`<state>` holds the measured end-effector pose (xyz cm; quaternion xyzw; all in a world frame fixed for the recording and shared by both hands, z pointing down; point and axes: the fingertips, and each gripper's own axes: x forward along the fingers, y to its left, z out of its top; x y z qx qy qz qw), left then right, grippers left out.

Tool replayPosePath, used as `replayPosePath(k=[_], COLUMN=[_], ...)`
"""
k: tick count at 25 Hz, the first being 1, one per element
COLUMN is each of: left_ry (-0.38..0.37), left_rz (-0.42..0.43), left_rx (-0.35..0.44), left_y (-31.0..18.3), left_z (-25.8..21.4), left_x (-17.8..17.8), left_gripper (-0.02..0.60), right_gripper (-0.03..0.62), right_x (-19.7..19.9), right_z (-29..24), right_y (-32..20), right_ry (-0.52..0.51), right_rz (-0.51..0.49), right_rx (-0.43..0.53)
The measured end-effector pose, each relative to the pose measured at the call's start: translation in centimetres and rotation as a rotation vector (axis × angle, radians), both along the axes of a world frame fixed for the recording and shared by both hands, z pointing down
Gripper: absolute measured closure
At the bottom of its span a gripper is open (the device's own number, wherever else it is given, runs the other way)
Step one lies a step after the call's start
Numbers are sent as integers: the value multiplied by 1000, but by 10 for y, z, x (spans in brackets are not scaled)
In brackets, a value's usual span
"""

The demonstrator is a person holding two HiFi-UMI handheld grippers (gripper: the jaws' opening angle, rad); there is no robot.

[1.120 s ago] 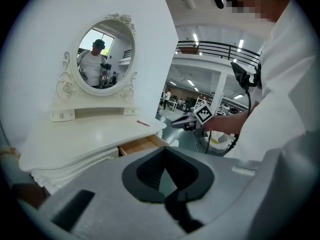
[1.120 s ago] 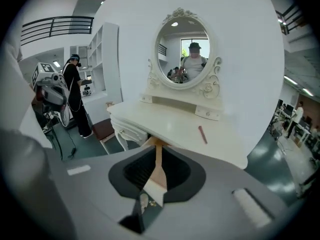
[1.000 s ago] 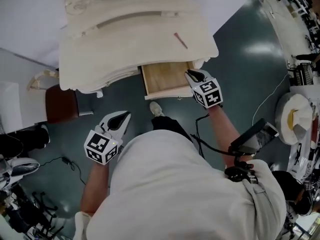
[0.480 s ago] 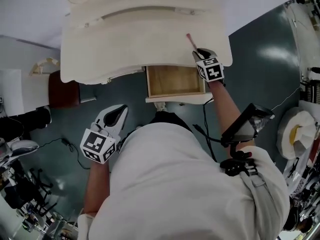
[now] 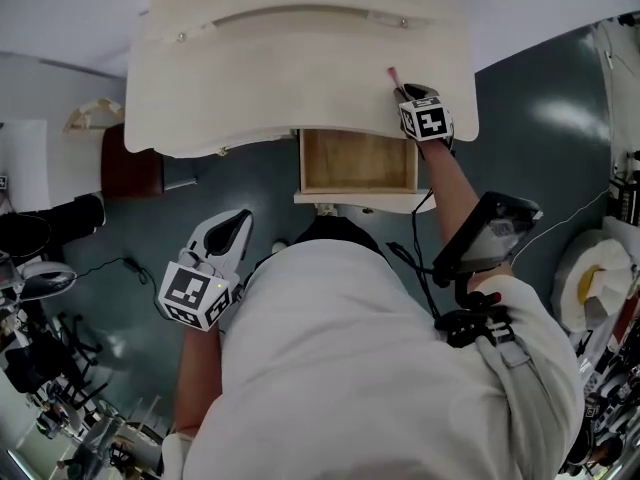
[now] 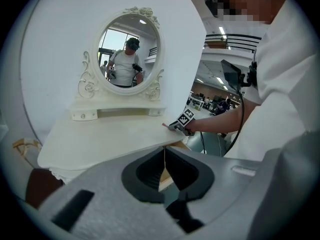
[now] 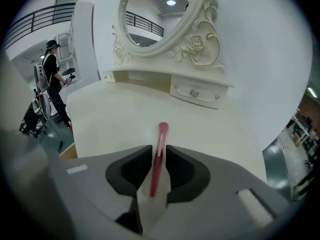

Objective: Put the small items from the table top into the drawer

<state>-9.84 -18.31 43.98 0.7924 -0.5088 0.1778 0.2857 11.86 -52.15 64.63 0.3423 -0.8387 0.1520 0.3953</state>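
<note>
A thin pink stick (image 5: 392, 76) lies on the cream dressing table top (image 5: 280, 78) near its right edge. My right gripper (image 5: 404, 91) is down over its near end. In the right gripper view the pink stick (image 7: 162, 132) runs between the jaws of my right gripper (image 7: 159, 147). These have just been opening and stand slightly apart around it. Below the top, the wooden drawer (image 5: 358, 197) is pulled out and its inside looks bare. My left gripper (image 5: 232, 230) hangs shut over the floor, left of the person's body, holding nothing; its jaw tips (image 6: 164, 151) meet.
An oval mirror (image 7: 150, 14) with small drawers (image 7: 195, 91) stands at the back of the table. A brown stool (image 5: 130, 163) sits at the table's left. A tablet-like device (image 5: 485, 233) hangs by the right arm. Cables and gear lie on the floor around.
My right gripper has moved from the open drawer's right front corner up onto the table top, over the pink stick's near end. The left gripper drifted a little.
</note>
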Motion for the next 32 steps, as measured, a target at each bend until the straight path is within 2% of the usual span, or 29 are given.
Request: replayPosePath(k=[4,8,13,26,32], left_ry=[-1,2,-3,12,23], left_rz=[-16,-10,-2,105,138], left_rx=[-3,-3,6,31,47], left_y=[5,4,1,-15,4], left_z=[-1,1,0,9,1], left_x=[-2,-1,-2,6,11], left_gripper=[575,575,575,578,580], right_gripper=[510,548,549,549,549], right_x=[-1,0,-1,10,13], right_z=[0,1,-2,-9,-28], right_y=[1,1,1,34,70], right_ry=[-24,-49,-62,-75,-74], right_rz=[11,32,65,57,46], right_rx=[-20,-39,-44,-38,-24])
